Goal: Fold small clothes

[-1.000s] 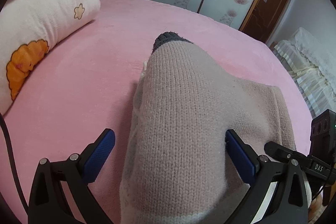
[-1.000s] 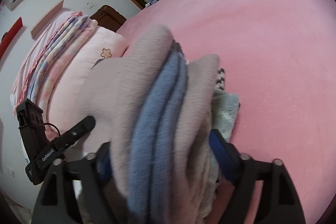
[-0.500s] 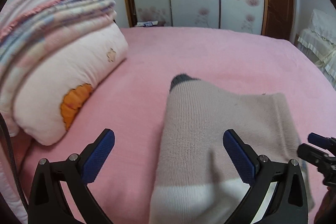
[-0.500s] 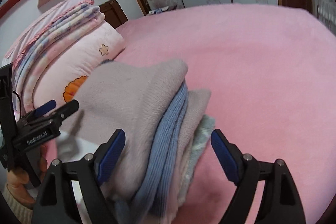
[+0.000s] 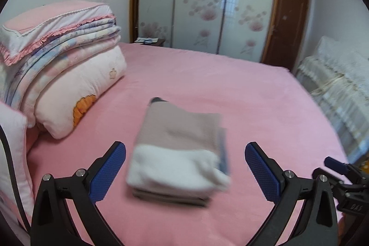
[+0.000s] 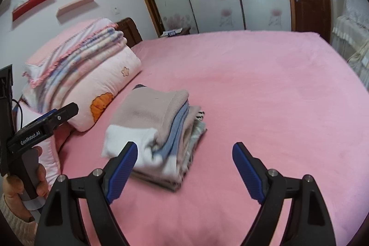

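A stack of folded small clothes (image 5: 177,149) lies on the pink bed, topped by a beige knit piece with a white band; blue and grey layers show at its side in the right wrist view (image 6: 156,130). My left gripper (image 5: 185,168) is open and empty, held back above the stack's near edge. My right gripper (image 6: 184,167) is open and empty, just right of the stack's near corner. The left gripper also shows at the left of the right wrist view (image 6: 49,118), held in a hand.
A pile of folded quilts and a pillow (image 5: 69,75) sits at the left on the pink bed (image 5: 230,89). A wardrobe with flowered sliding doors (image 5: 207,6) and a brown door stand behind. A covered sofa (image 5: 341,84) is at the right.
Both grippers have pulled back and up from the stack. The right gripper, shut on the clothes one second ago, has let go. The stack now lies flat on the bed.
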